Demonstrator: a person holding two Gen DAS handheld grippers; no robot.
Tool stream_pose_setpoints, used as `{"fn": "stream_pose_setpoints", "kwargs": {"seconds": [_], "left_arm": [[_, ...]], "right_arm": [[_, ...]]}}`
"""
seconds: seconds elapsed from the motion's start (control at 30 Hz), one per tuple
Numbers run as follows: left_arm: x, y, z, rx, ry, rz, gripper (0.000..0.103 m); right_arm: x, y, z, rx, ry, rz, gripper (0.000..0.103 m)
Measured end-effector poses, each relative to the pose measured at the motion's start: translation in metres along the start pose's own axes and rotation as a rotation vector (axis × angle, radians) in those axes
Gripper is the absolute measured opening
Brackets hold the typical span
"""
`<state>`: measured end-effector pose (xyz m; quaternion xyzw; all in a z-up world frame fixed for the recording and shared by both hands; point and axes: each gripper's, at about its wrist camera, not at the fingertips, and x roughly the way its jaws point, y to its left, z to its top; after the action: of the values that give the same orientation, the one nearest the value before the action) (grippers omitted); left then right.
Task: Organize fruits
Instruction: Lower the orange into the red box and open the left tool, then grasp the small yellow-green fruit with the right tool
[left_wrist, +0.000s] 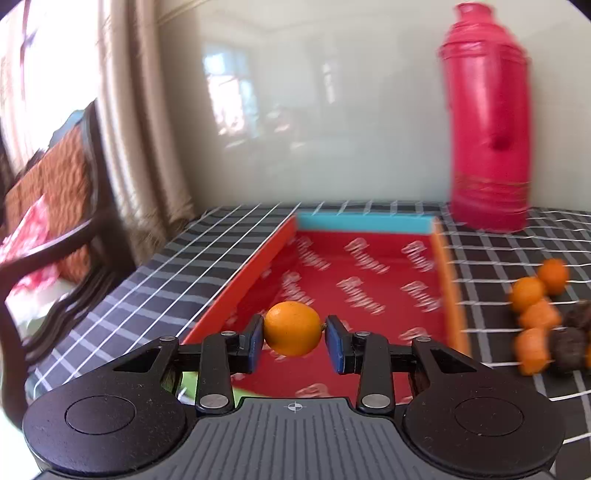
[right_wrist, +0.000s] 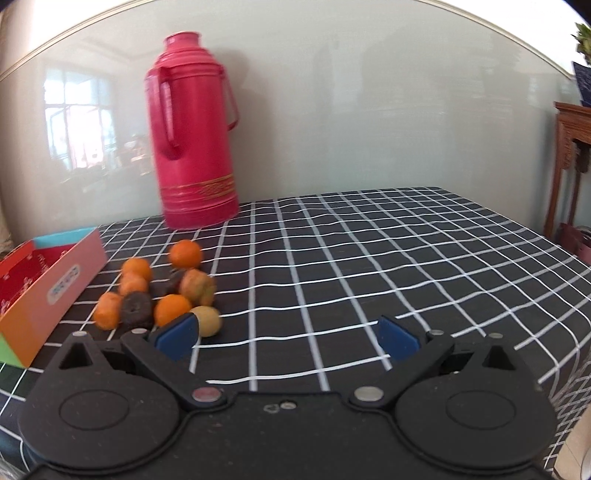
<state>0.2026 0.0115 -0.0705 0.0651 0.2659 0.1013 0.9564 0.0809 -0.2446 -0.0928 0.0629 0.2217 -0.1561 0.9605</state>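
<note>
My left gripper (left_wrist: 293, 338) is shut on a small orange fruit (left_wrist: 292, 328) and holds it above the near part of the red box (left_wrist: 369, 280), a shallow box with orange and blue walls. A pile of orange and dark fruits (left_wrist: 543, 317) lies on the cloth right of the box. In the right wrist view the same pile (right_wrist: 162, 291) sits left of centre, next to the box (right_wrist: 48, 291). My right gripper (right_wrist: 288, 336) is open and empty, low over the cloth, its left pad (right_wrist: 177, 336) just in front of a yellowish fruit (right_wrist: 208, 320).
A tall pink thermos (right_wrist: 192, 136) stands at the back by the wall, behind the fruits; it also shows in the left wrist view (left_wrist: 487, 122). A black-and-white checked cloth (right_wrist: 369, 258) covers the table. A dark wooden chair (left_wrist: 66, 206) stands off the table's left edge.
</note>
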Motion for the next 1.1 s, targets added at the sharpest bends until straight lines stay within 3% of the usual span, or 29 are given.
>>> {"fn": "stream_pose_setpoints", "kwargs": {"seconds": [0.17, 0.23, 0.27, 0.33, 0.37, 0.53, 0.77, 0.83, 1.1], "left_arm": [[0.011, 0.012, -0.004, -0.04, 0.044, 0.028, 0.04], [0.009, 0.013, -0.004, -0.051, 0.038, 0.018, 0.059], [0.006, 0.013, -0.004, -0.052, 0.027, 0.032, 0.077], [-0.001, 0.015, -0.004, -0.072, 0.008, 0.024, 0.088], [-0.005, 0.016, -0.004, -0.087, -0.004, 0.02, 0.094], [-0.017, 0.033, -0.001, -0.158, -0.056, 0.04, 0.098], [-0.018, 0.054, -0.002, -0.221, -0.079, 0.089, 0.099], [-0.017, 0.057, -0.002, -0.23, -0.074, 0.092, 0.099], [-0.013, 0.073, -0.005, -0.266, -0.055, 0.116, 0.099]], "right_arm": [[0.007, 0.016, 0.004, -0.066, 0.019, 0.081, 0.096], [0.013, 0.02, 0.007, -0.086, 0.031, 0.112, 0.089], [0.016, 0.022, 0.009, -0.097, 0.034, 0.122, 0.085], [0.024, 0.025, 0.014, -0.118, 0.055, 0.141, 0.067], [0.029, 0.026, 0.016, -0.127, 0.068, 0.15, 0.065], [0.047, 0.023, 0.014, -0.132, 0.123, 0.199, 0.035], [0.056, 0.025, 0.008, -0.113, 0.148, 0.21, 0.028], [0.056, 0.026, 0.008, -0.111, 0.144, 0.215, 0.019], [0.047, 0.029, 0.013, -0.119, 0.074, 0.203, 0.019]]}}
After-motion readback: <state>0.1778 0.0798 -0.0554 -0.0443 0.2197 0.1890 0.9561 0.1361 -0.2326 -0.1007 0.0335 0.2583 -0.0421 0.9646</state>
